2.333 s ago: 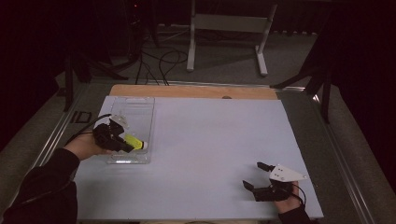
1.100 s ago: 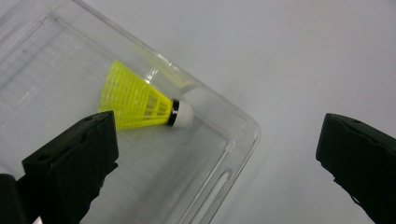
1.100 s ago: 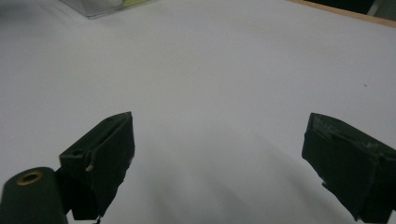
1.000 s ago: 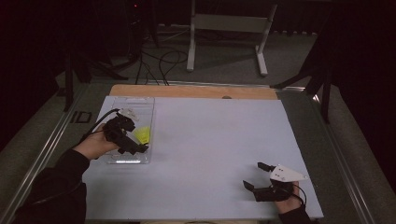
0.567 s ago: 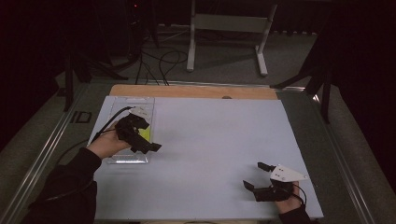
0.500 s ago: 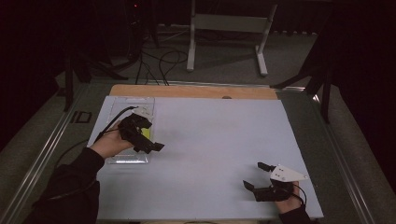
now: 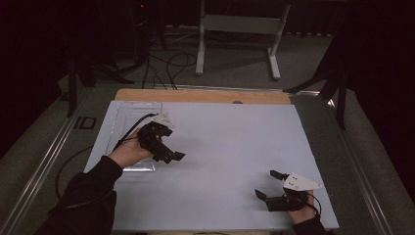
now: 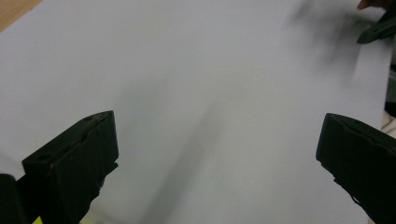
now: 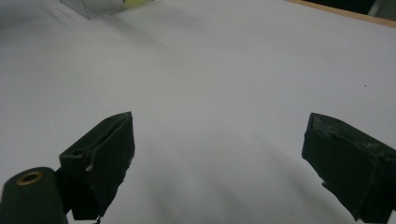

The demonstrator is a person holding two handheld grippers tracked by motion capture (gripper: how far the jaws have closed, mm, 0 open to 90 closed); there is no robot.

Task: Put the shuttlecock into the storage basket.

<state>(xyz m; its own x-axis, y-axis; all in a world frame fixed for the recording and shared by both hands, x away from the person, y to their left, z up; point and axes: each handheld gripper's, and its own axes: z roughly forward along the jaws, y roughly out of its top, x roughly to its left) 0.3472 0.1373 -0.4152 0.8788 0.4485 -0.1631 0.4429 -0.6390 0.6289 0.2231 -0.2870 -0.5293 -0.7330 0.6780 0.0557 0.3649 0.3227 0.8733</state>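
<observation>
My left gripper [image 7: 171,145] hovers at the right edge of a clear plastic tray [image 7: 128,110], pointing out over the white sheet [image 7: 230,142]. In the left gripper view its jaws [image 8: 219,149] stand wide apart with only blurred white sheet between them. My right gripper [image 7: 264,183] rests near the front right of the sheet, open and empty, as the right gripper view [image 9: 219,149] also shows. In that view a yellow object [image 9: 133,2] lies in the clear tray [image 9: 93,8] at the top left.
A wooden strip [image 7: 200,95] borders the far edge of the sheet. Grey table rails run along both sides. Beyond the table stand a white frame leg [image 7: 200,44] and cables on the dark floor. The other gripper [image 8: 378,28] appears far off in the left gripper view.
My left gripper has swung from over the tray, near the yellow object, to the right and out over the white sheet. The right gripper has stayed in place.
</observation>
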